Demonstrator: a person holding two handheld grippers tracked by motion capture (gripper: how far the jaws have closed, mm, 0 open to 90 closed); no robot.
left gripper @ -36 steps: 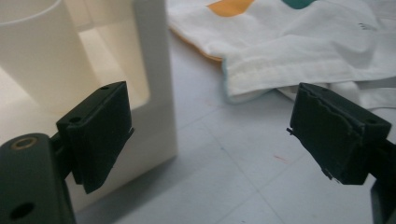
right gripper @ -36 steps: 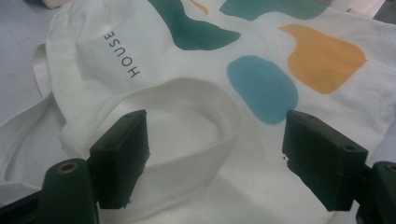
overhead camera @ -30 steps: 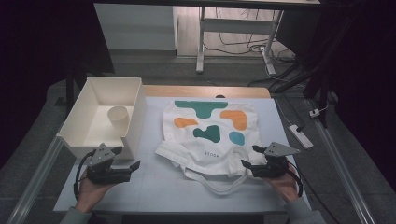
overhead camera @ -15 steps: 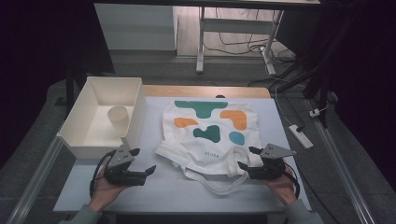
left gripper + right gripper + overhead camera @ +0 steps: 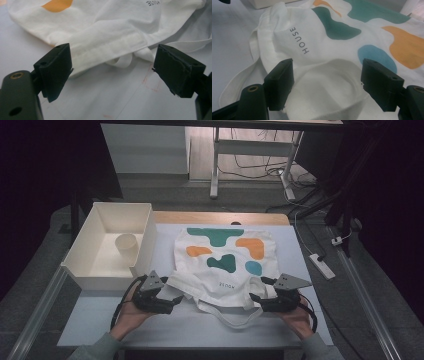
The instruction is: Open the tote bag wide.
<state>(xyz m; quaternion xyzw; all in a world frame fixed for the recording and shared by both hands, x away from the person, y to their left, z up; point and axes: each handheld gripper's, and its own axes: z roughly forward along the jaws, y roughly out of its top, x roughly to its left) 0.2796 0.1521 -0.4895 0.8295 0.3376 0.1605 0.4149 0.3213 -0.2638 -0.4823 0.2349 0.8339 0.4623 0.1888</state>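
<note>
The white tote bag [image 5: 222, 262] with green, orange and blue patches lies flat in the middle of the tabletop [image 5: 200, 327], its handles pointing to the lower edge of the high view. Compared with one second ago, the left gripper [image 5: 172, 301] has moved to the right, from the lower left of the frame toward the bag, and now it is just beside the bag's lower left corner. In the left gripper view its fingers [image 5: 56, 70] stand wide apart, with the folded hem of the bag between them and not pressed. The right gripper [image 5: 255, 300] has kept almost the same place at the lower right corner of the bag. Its fingers [image 5: 280, 82] are also apart, on both sides of a raised fold of cloth, without pressing it. The white bin [image 5: 85, 270] with a paper cup [image 5: 126, 247] inside is in the same place at the left of the frame
</note>
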